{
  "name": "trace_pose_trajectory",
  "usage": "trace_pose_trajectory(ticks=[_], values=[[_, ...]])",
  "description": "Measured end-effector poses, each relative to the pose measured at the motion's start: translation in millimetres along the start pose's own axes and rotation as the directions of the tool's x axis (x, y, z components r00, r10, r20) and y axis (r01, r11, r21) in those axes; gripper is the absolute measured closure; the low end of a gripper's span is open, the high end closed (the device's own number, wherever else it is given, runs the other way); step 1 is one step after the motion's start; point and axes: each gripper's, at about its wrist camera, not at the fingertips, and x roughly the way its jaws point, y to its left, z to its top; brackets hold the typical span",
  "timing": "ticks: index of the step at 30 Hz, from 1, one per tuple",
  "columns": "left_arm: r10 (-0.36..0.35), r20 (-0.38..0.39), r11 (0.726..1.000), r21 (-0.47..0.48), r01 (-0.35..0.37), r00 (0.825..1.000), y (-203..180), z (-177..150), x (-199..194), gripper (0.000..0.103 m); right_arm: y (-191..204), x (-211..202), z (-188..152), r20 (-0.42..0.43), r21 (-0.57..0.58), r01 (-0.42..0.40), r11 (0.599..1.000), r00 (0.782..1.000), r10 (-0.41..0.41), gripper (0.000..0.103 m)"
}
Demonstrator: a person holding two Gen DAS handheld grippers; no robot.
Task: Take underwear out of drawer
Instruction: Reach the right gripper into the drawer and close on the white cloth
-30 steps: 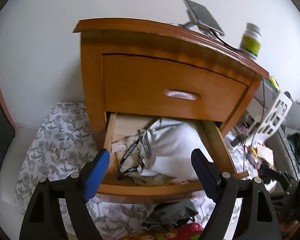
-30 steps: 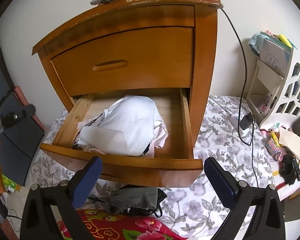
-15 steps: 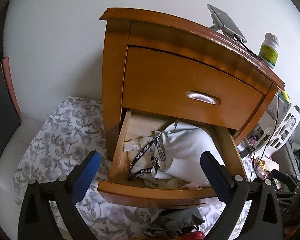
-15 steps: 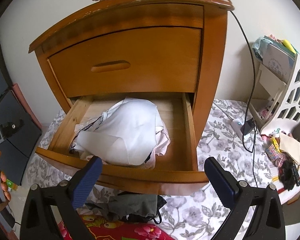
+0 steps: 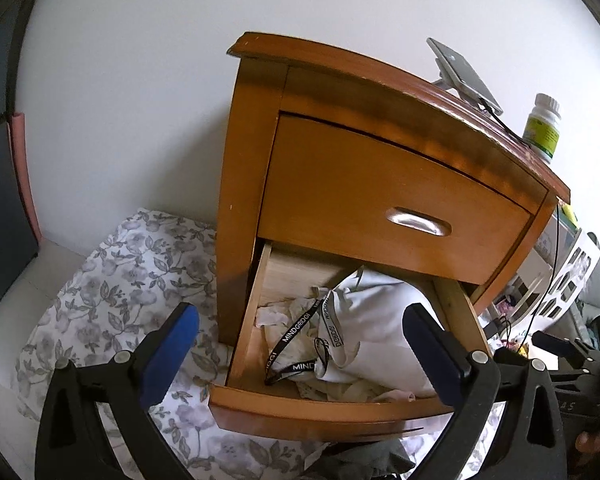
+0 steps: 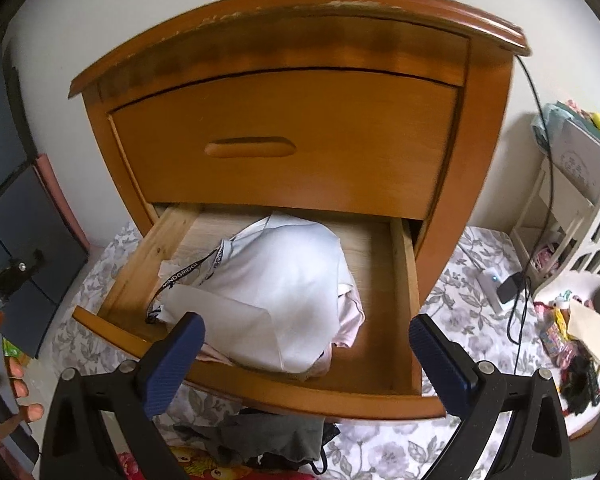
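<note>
Left claw (image 5: pixel 300 344) spread wide, empty; right claw (image 6: pixel 306 354) same. White soft underwear heap (image 6: pixel 284 292) sits mid open wooden drawer (image 6: pixel 328 394), near front edge. Light, floppy, probably snaggy; pinch top fold.

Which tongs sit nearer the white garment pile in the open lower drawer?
Right, by a little. Right tongs hover at the drawer front, straddling the white garment pile. Left tongs hang off its left front corner, open.
</note>
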Motion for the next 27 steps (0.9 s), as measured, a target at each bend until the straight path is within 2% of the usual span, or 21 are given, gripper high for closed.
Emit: trace_pose_trajectory(ticks=[4,9,18,23,27], values=[[-0.034,-0.012,0.999,-0.033,0.034,0.999,9,0,7,0.001,7,15,4,-0.04,-0.017,-0.018,1.0,0.999,0.018,0.0],[-0.04,-0.008,0.999,-0.024,0.04,0.999,14,0,11,0.001,19,38,6,-0.098,-0.053,-0.027,0.998,0.995,0.022,0.0],[-0.06,-0.061,0.998,-0.023,0.059,0.996,25,-1,20,0.001,24,73,19,-0.197,-0.044,-0.044,0.998,0.98,0.034,0.0],[-0.042,-0.083,0.999,-0.022,0.04,0.996,31,-1,25,0.001,44,82,18,-0.255,-0.114,-0.1,0.988,0.965,0.068,0.0],[-0.032,-0.094,0.999,-0.028,0.029,0.995,37,-2,28,0.001,60,92,17,-0.286,-0.175,-0.112,0.978,0.956,0.058,0.0]])
